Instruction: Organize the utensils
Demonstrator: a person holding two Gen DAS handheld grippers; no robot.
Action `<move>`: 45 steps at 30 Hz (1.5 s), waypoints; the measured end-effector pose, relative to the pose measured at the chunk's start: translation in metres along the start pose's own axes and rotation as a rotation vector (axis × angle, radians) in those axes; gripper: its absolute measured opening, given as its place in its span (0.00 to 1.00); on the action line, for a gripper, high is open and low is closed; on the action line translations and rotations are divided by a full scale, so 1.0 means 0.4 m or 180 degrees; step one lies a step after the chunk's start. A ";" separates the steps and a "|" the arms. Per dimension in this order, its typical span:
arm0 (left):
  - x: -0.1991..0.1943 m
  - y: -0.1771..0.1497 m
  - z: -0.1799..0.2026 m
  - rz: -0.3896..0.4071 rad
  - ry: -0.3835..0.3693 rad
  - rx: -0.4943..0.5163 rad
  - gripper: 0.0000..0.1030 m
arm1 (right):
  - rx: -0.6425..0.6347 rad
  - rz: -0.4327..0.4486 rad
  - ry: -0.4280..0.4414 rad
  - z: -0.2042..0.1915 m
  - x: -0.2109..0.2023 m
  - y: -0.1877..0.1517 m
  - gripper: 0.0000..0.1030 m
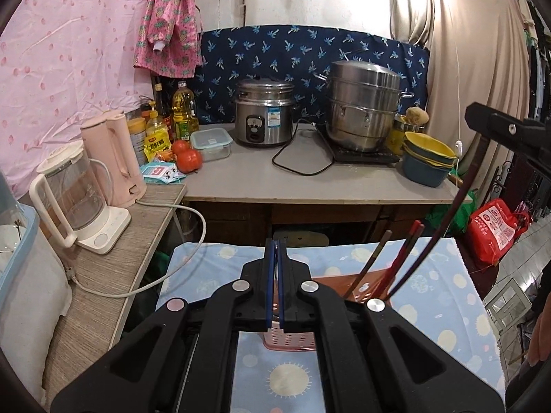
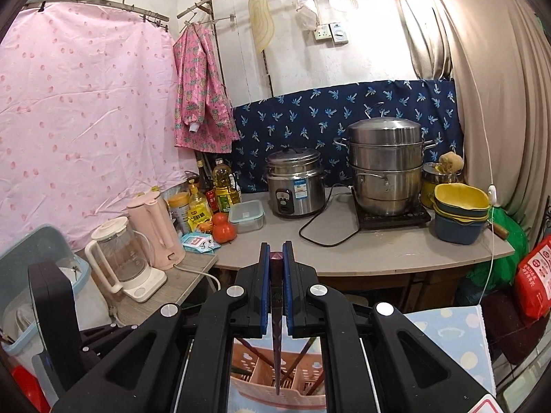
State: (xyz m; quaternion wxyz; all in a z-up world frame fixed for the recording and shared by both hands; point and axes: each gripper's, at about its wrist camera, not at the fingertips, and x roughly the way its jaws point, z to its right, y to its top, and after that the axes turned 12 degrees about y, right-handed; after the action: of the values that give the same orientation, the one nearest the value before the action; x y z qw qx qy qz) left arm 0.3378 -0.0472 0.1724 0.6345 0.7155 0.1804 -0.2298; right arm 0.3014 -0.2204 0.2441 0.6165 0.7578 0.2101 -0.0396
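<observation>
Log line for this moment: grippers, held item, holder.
left gripper: shut, nothing held | right gripper: shut on dark chopstick, tip down over pink utensil holder | holder contains chopsticks

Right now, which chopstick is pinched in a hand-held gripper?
The dark purplish chopstick in the right hand-held gripper, pointing down over the pink basket. The other chopsticks stand loose inside.
</observation>
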 end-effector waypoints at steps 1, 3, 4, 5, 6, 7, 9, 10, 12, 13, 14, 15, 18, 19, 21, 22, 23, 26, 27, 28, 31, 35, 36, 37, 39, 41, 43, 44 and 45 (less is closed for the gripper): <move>0.011 -0.003 -0.002 -0.0020 0.0003 -0.0006 0.01 | -0.0002 -0.0009 0.0007 -0.001 0.011 0.001 0.07; 0.026 -0.004 -0.004 -0.0046 0.0012 -0.0010 0.01 | -0.0007 -0.0017 0.0013 -0.001 0.030 0.004 0.07; 0.033 -0.006 -0.005 -0.0057 0.0012 -0.0008 0.01 | -0.0006 -0.0019 0.0021 -0.001 0.039 0.006 0.07; 0.039 -0.004 -0.005 -0.0064 0.0014 -0.0006 0.01 | -0.0004 -0.0020 0.0029 -0.002 0.047 0.008 0.07; 0.043 -0.004 -0.006 -0.0072 0.0016 -0.0008 0.01 | -0.0002 -0.0019 0.0033 -0.002 0.052 0.010 0.07; 0.048 -0.004 -0.007 -0.0080 0.0009 -0.0013 0.01 | -0.0002 -0.0017 0.0036 -0.002 0.054 0.011 0.07; 0.054 -0.004 -0.009 -0.0086 0.0008 -0.0016 0.01 | -0.0017 -0.0010 0.0043 -0.007 0.062 0.019 0.07; 0.056 -0.003 -0.009 -0.0087 0.0004 -0.0016 0.01 | -0.0024 -0.0004 0.0046 -0.008 0.064 0.024 0.07; 0.058 -0.001 -0.009 -0.0084 0.0005 -0.0017 0.01 | -0.0041 0.0020 0.0048 -0.013 0.064 0.035 0.07; 0.060 0.002 -0.010 -0.0084 0.0002 -0.0020 0.01 | -0.0044 0.0032 0.0051 -0.014 0.064 0.041 0.07; 0.062 0.003 -0.009 -0.0084 -0.0001 -0.0026 0.01 | -0.0049 0.0045 0.0051 -0.015 0.063 0.047 0.07; 0.063 0.005 -0.008 -0.0084 -0.0005 -0.0029 0.01 | -0.0050 0.0051 0.0048 -0.015 0.064 0.051 0.07; 0.068 0.006 -0.008 -0.0090 -0.0018 -0.0033 0.01 | -0.0058 0.0053 0.0042 -0.013 0.067 0.055 0.07; 0.070 0.005 -0.007 -0.0093 -0.0019 -0.0034 0.01 | -0.0059 0.0050 0.0043 -0.014 0.067 0.055 0.07; 0.076 0.002 -0.006 -0.0109 -0.0029 -0.0041 0.01 | -0.0055 0.0023 0.0042 -0.012 0.072 0.048 0.07; 0.077 0.002 -0.006 -0.0116 -0.0033 -0.0045 0.01 | -0.0054 0.0001 0.0042 -0.011 0.077 0.039 0.07; 0.080 0.000 -0.004 -0.0122 -0.0035 -0.0046 0.01 | -0.0054 -0.0033 0.0040 -0.009 0.083 0.030 0.07; 0.085 -0.005 0.002 -0.0139 -0.0046 -0.0039 0.01 | -0.0053 -0.0139 0.0029 -0.003 0.103 -0.005 0.07; 0.088 -0.008 0.003 -0.0145 -0.0050 -0.0035 0.01 | -0.0051 -0.0170 0.0023 -0.001 0.109 -0.017 0.07; 0.091 -0.011 0.004 -0.0156 -0.0048 -0.0036 0.01 | -0.0044 -0.0202 0.0019 0.002 0.115 -0.031 0.07; 0.099 -0.019 0.007 -0.0171 -0.0040 -0.0027 0.01 | -0.0020 -0.0290 0.0007 0.012 0.131 -0.065 0.07; 0.106 -0.026 0.009 -0.0191 -0.0040 -0.0030 0.01 | -0.0022 -0.0379 -0.0013 0.020 0.146 -0.100 0.07; 0.107 -0.027 0.009 -0.0198 -0.0040 -0.0036 0.01 | -0.0019 -0.0400 -0.0012 0.021 0.149 -0.108 0.07; 0.109 -0.028 0.010 -0.0204 -0.0041 -0.0041 0.01 | -0.0019 -0.0422 -0.0005 0.021 0.151 -0.114 0.07; 0.108 -0.031 0.007 -0.0199 -0.0036 -0.0072 0.03 | -0.0055 -0.0520 0.0020 0.017 0.161 -0.128 0.07; 0.105 -0.032 0.005 -0.0183 -0.0013 -0.0087 0.13 | -0.0097 -0.0523 -0.0053 0.014 0.158 -0.143 0.16; 0.098 -0.033 0.002 -0.0146 0.0017 -0.0112 0.27 | -0.0086 -0.0506 -0.0081 0.015 0.150 -0.155 0.31; 0.094 -0.034 0.001 -0.0126 0.0044 -0.0118 0.33 | -0.0080 -0.0492 -0.0095 0.016 0.144 -0.159 0.35; 0.091 -0.035 0.000 -0.0117 0.0059 -0.0118 0.34 | -0.0075 -0.0483 -0.0103 0.017 0.138 -0.164 0.35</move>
State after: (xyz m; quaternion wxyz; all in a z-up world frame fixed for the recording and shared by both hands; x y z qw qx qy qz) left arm 0.3604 -0.0466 0.1406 0.6416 0.7024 0.2035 -0.2314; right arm 0.3289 -0.2021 0.1645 0.6239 0.7317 0.2573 -0.0960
